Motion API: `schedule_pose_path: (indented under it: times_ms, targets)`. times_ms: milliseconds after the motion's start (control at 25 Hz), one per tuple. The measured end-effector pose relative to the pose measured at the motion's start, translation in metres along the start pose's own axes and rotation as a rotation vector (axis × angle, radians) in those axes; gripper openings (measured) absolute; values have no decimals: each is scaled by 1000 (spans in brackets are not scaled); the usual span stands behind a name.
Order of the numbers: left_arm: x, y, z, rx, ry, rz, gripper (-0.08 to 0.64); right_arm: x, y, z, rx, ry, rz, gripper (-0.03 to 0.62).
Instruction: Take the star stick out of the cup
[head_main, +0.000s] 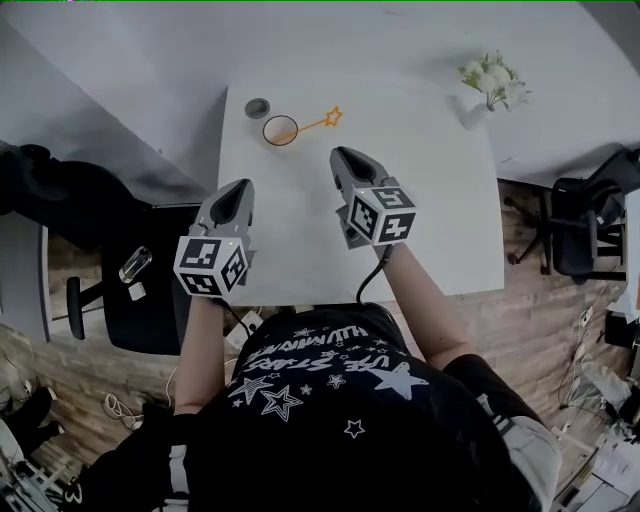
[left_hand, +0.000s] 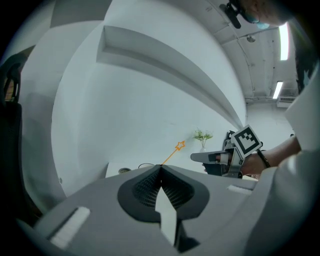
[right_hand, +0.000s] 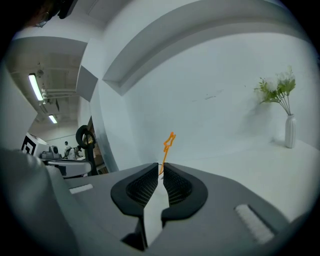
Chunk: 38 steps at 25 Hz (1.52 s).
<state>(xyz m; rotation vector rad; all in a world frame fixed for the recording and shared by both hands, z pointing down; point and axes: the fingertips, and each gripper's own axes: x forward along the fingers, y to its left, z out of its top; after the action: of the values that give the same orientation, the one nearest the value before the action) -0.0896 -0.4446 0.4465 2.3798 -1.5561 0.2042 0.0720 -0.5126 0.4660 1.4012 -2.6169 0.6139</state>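
Leaning in cup (head_main: 265, 132) at table's (head_main: 430, 200) far end: star stick (head_main: 318, 124), orange, thin; judged light, stiff, slippery. Best hold: bare shaft below star. Left gripper (head_main: 237, 192): jaws together, empty. Right gripper (head_main: 347, 160): jaws a slit apart, empty, well short of cup.

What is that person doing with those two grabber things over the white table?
A person holds the left gripper and the right gripper above the white table. An orange star stick sits in a cup at the far edge of the table, untouched. Both grippers are short of the cup and hold nothing. The left jaws are together. The right jaws are slightly apart and point toward the stick.
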Motion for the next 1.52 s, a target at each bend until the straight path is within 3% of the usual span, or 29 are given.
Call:
schedule_pose_path:
  times_ms: [280,560,880,1280,1520]
  targets:
    - [16,20,-2,-29,18,31,3,43,3,-3,-6,-6,57,116]
    - [23,33,-7,-36,49,34,3,68,-4,-3,5,-37,16,138]
    - [23,38,-13,-30,75,24,3,81,-3,-3,18,-28,17,132]
    - [10,41,-15,-22,72,22,3,82,-7,-6,16,-27,5,54]
    - [2,41,-17,-23,71,28,3,83,-9,-5,21,-31,-6,43]
